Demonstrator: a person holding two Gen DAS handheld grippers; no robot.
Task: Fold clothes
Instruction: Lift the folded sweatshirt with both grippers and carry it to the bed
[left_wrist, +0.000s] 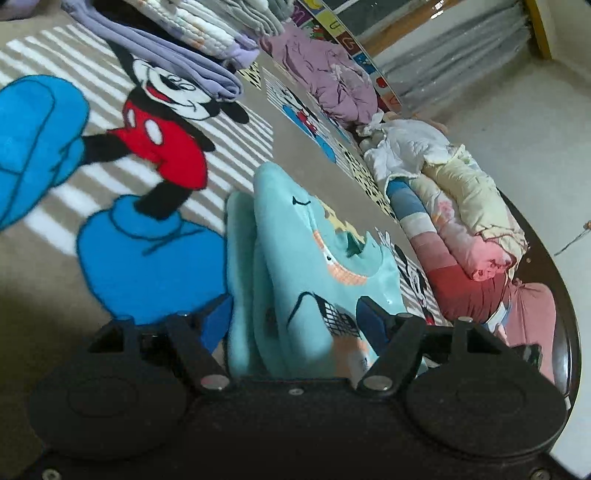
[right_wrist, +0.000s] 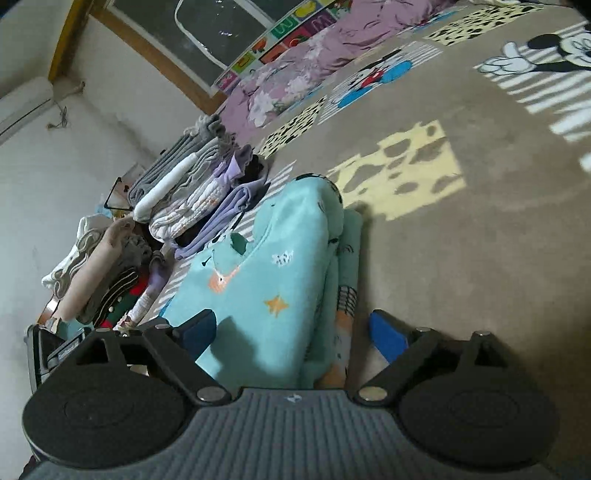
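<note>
Through my left wrist camera, far left, lies the taupe fleece blanket printed with cartoon mice (left_wrist: 155, 140), spread over the bed. Further in, at the top, a stack of folded lilac and quilted white clothes (left_wrist: 192, 48) rests on it. At the centre sits the folded turquoise fleece garment with star and fish prints (left_wrist: 303, 266), standing on its folded edge between the blue pads of my left gripper (left_wrist: 295, 325). My jaws here are spread, one pad on each side of the cloth; whether either pad actually presses the fabric I cannot quite tell, since the near edge is blurred. To the right, a row of rolled pink, cream and white bedding (left_wrist: 458, 221) lines the bed's edge.

In my right wrist view, on the left, a second heap of grey, white and striped folded clothes (right_wrist: 110, 266) lies against the wall. Beside it stands the lilac stack again (right_wrist: 207, 192). The turquoise garment (right_wrist: 273, 280) fills the middle, between the pads of my right gripper (right_wrist: 295, 332), whose jaws are spread wide: the left pad sits by the cloth, the right pad stands clear of it. Right of that is bare blanket (right_wrist: 480, 258).
</note>
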